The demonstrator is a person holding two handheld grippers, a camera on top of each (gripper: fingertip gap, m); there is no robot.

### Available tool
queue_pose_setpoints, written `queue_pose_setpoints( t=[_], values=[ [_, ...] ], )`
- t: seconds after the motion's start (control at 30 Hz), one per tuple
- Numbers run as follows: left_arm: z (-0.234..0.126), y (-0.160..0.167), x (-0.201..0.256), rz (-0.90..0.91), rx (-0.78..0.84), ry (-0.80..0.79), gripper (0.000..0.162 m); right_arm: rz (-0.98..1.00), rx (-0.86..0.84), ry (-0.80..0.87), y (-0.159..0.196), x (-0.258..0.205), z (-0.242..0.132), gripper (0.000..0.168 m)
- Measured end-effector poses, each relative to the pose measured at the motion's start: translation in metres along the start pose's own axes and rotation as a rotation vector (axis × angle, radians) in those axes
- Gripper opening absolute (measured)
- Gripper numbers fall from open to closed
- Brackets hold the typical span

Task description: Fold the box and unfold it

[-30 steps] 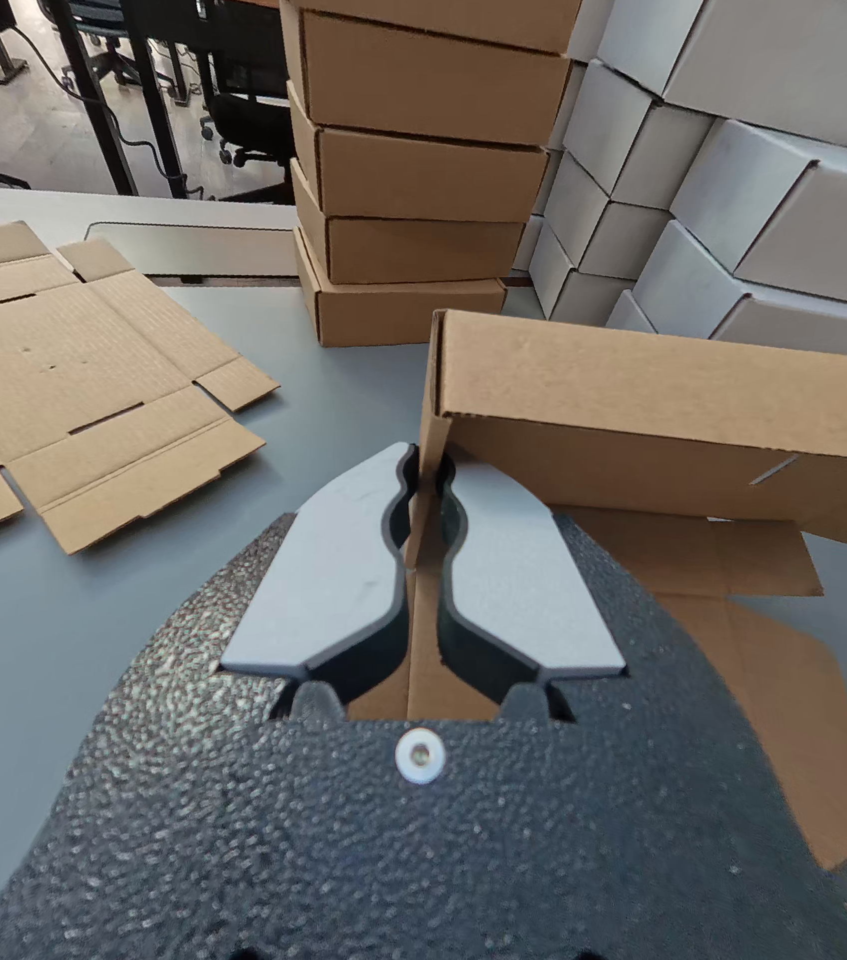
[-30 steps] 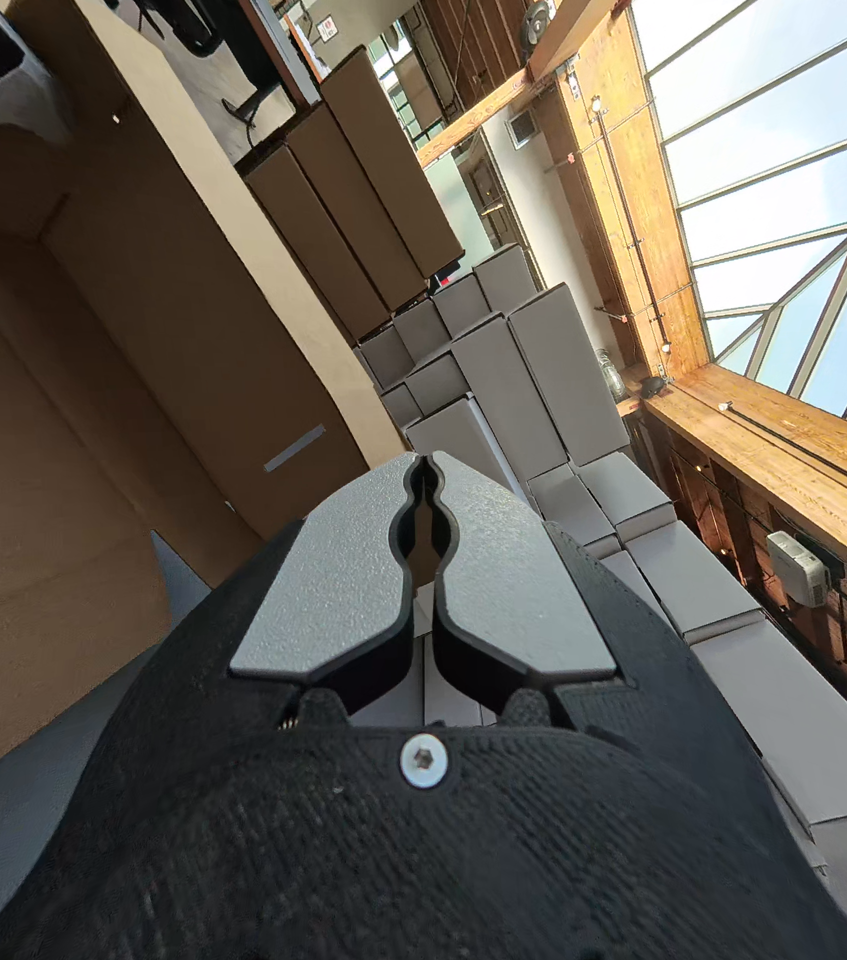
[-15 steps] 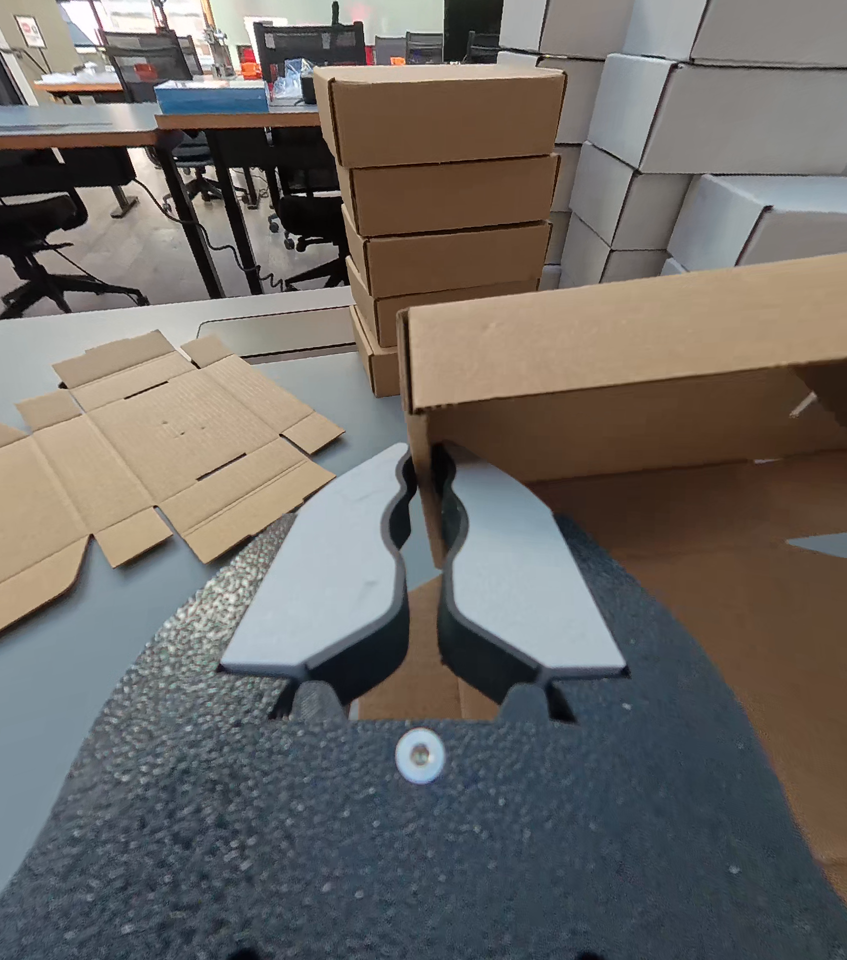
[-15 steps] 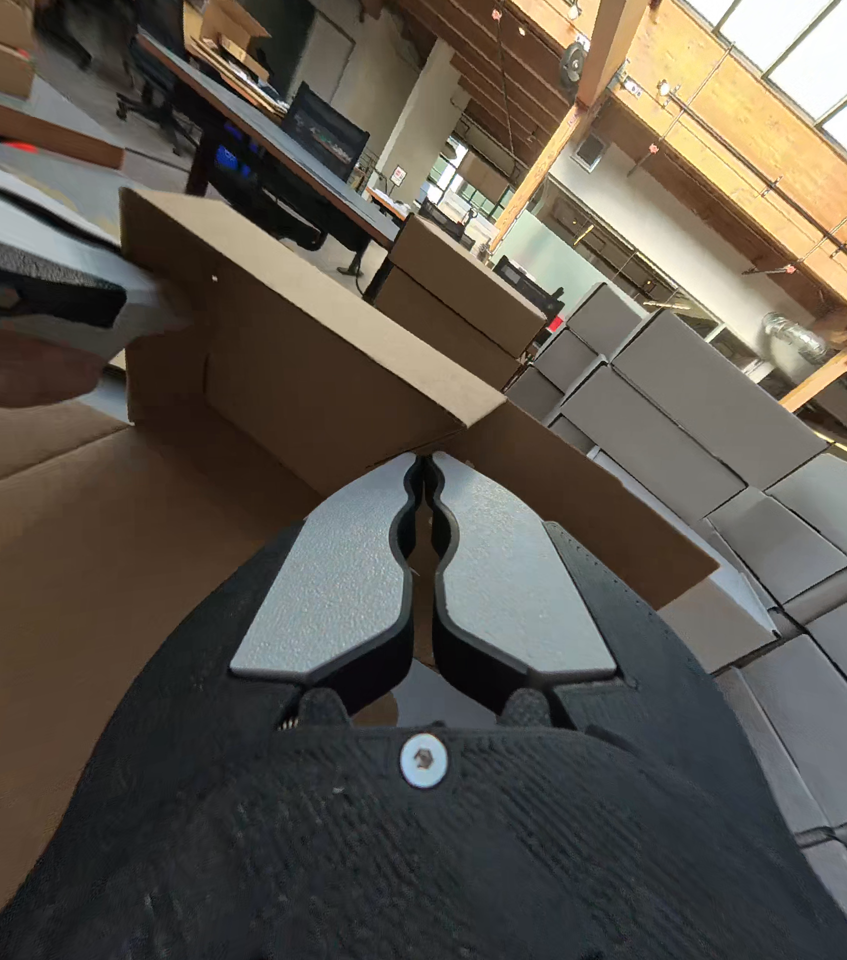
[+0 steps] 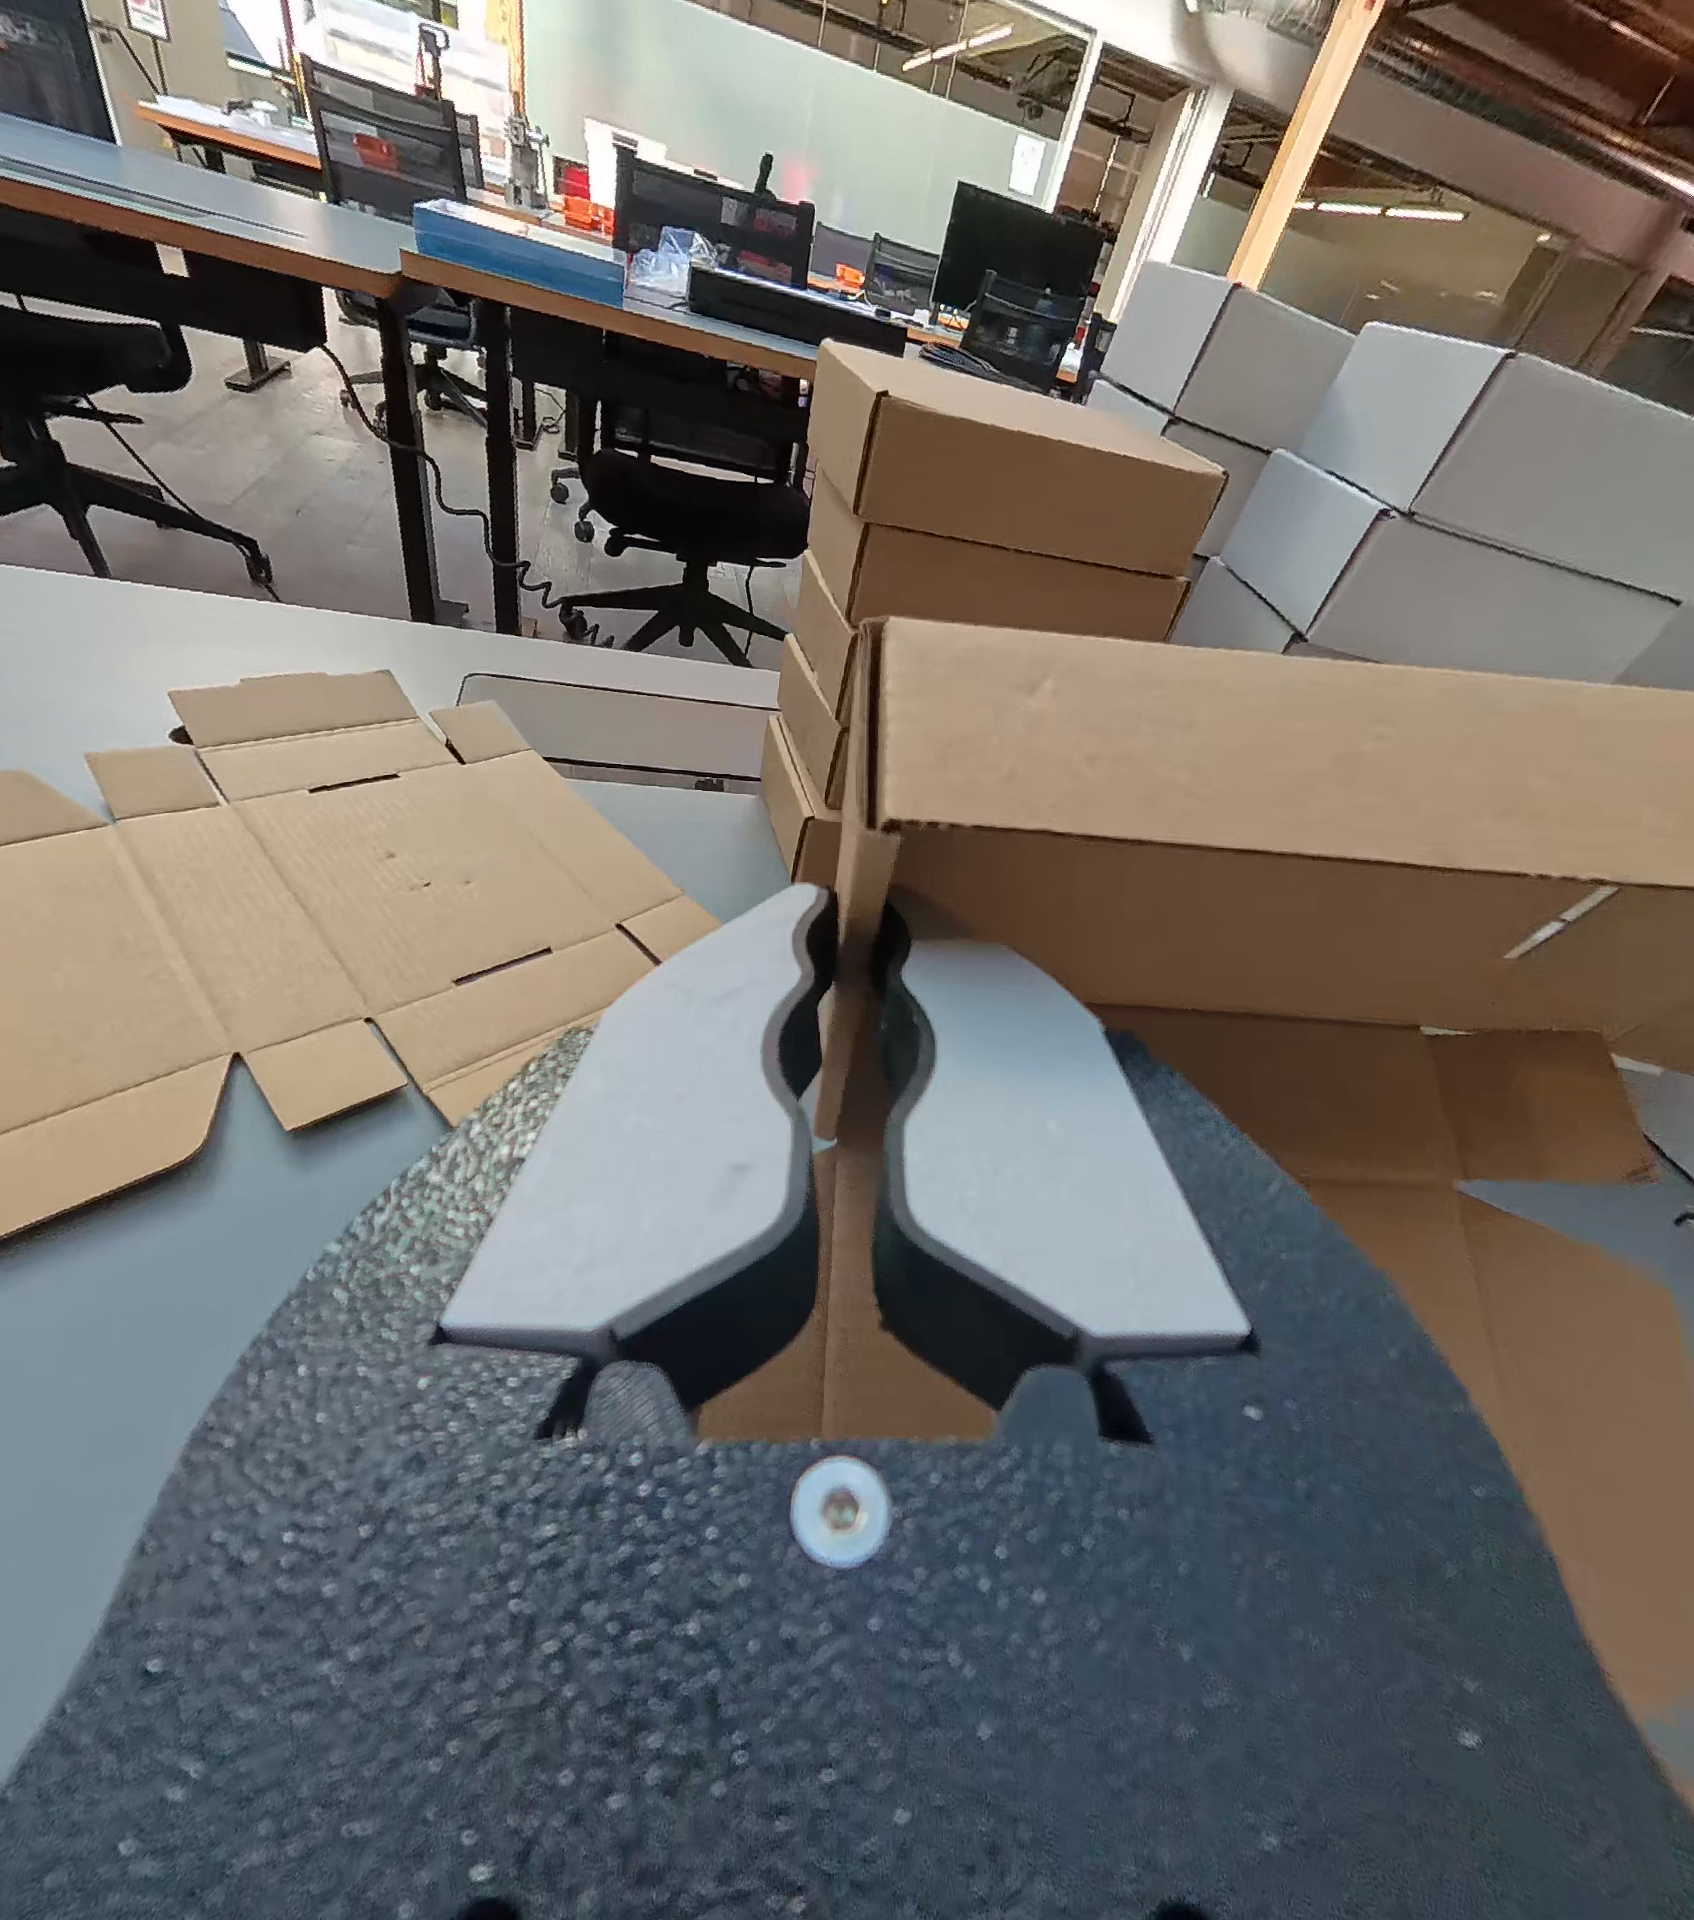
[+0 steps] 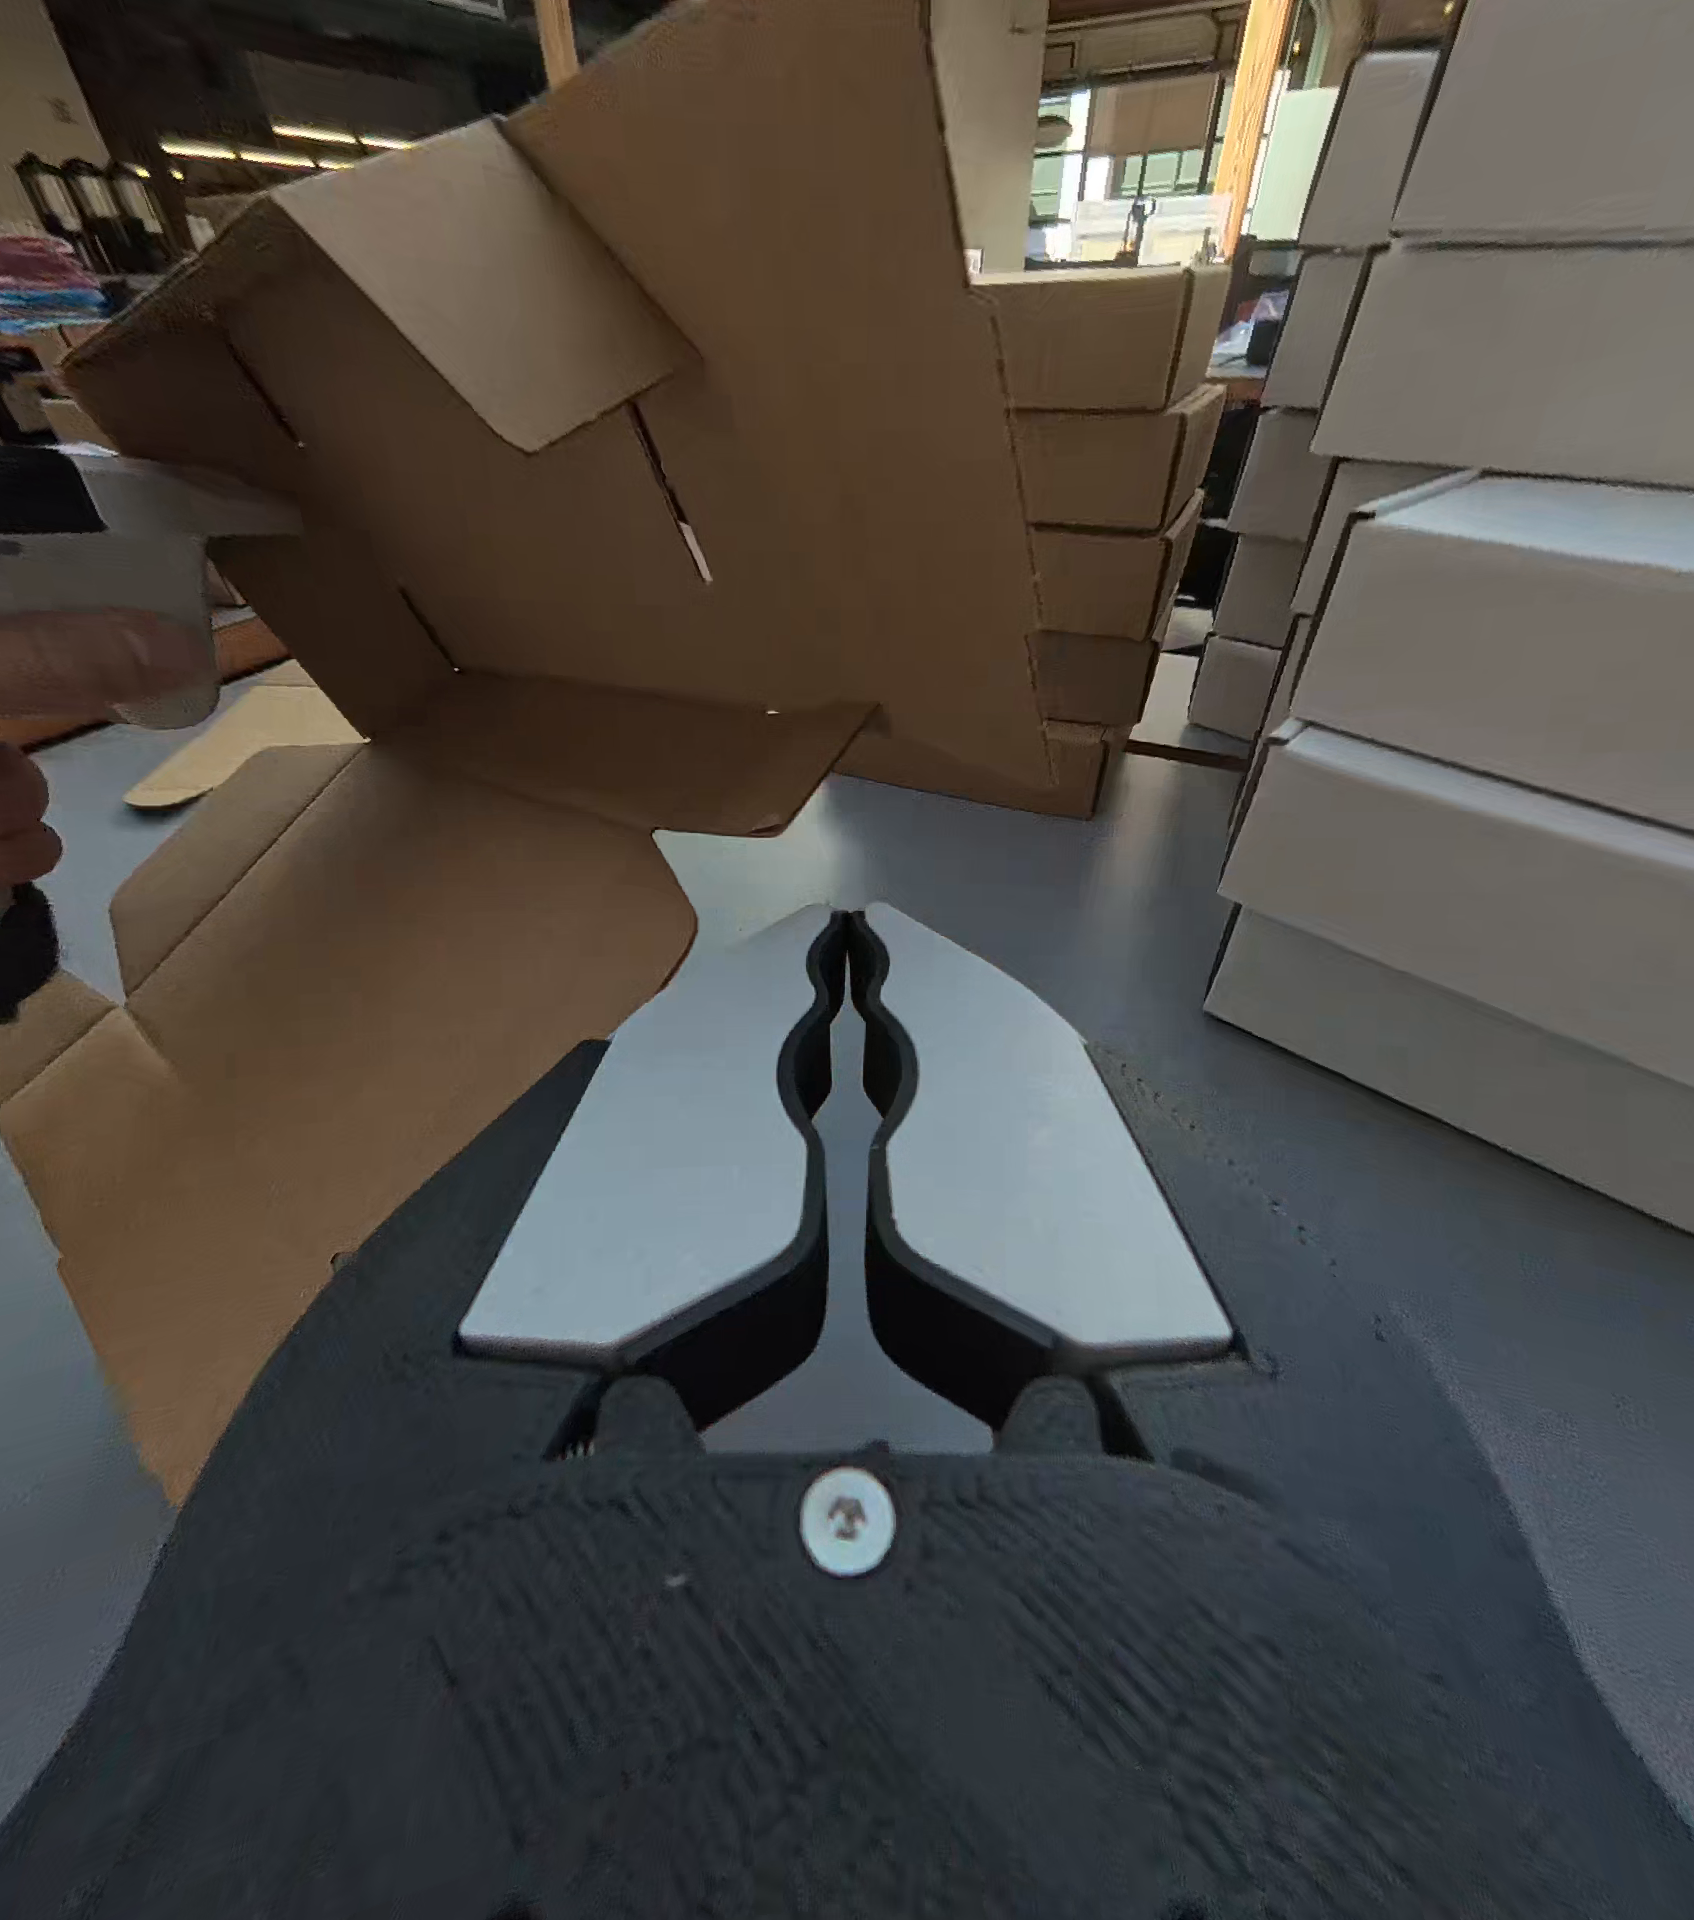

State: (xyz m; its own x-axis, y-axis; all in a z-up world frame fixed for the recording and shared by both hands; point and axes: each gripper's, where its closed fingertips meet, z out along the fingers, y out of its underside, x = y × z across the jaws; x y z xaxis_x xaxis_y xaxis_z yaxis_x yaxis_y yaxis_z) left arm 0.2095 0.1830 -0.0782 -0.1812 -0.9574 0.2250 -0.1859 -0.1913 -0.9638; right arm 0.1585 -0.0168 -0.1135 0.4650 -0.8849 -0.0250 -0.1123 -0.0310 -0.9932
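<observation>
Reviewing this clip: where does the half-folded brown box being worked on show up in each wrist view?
Left wrist view: the half-folded box fills centre-right, its edge flap pinched by the left gripper.
Right wrist view: upper left, raised off the grey table.
Shared landmark: the stack of brown boxes behind it.

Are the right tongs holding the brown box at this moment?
No. In the right wrist view the right tongs are shut on nothing above the grey table, apart from the brown box.
</observation>
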Motion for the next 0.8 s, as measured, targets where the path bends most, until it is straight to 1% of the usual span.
queue_pose_setpoints(
  t=[0.1,0.2,0.33,0.43,0.53,0.63,0.77,0.8],
  values=[
    [-0.002,0.002,0.006,0.006,-0.005,0.019,0.005,0.137,0.016,-0.024,0.004,0.007,0.004,0.000],
    [-0.004,0.005,0.012,0.000,-0.015,0.046,0.005,0.201,0.029,-0.055,0.003,0.007,0.008,0.000],
    [-0.004,0.012,0.016,0.035,-0.026,0.049,0.006,0.171,0.077,-0.064,-0.005,0.002,0.007,0.000],
    [-0.003,0.018,0.020,0.056,-0.037,0.054,0.006,0.076,0.085,-0.059,-0.009,-0.003,0.004,0.000],
    [-0.003,0.021,0.027,0.084,-0.042,0.051,0.006,-0.142,0.076,0.005,-0.014,-0.008,0.003,0.000],
    [-0.002,0.021,0.035,0.076,-0.056,0.057,0.005,-0.502,0.030,0.118,-0.017,-0.014,0.003,0.000],
    [0.000,0.020,0.040,0.073,-0.065,0.064,0.005,-1.024,-0.093,0.287,-0.010,-0.025,0.009,0.000],
    [0.000,0.020,0.041,0.069,-0.070,0.067,0.006,-1.125,-0.128,0.309,-0.007,-0.028,0.011,0.000]
  ],
)
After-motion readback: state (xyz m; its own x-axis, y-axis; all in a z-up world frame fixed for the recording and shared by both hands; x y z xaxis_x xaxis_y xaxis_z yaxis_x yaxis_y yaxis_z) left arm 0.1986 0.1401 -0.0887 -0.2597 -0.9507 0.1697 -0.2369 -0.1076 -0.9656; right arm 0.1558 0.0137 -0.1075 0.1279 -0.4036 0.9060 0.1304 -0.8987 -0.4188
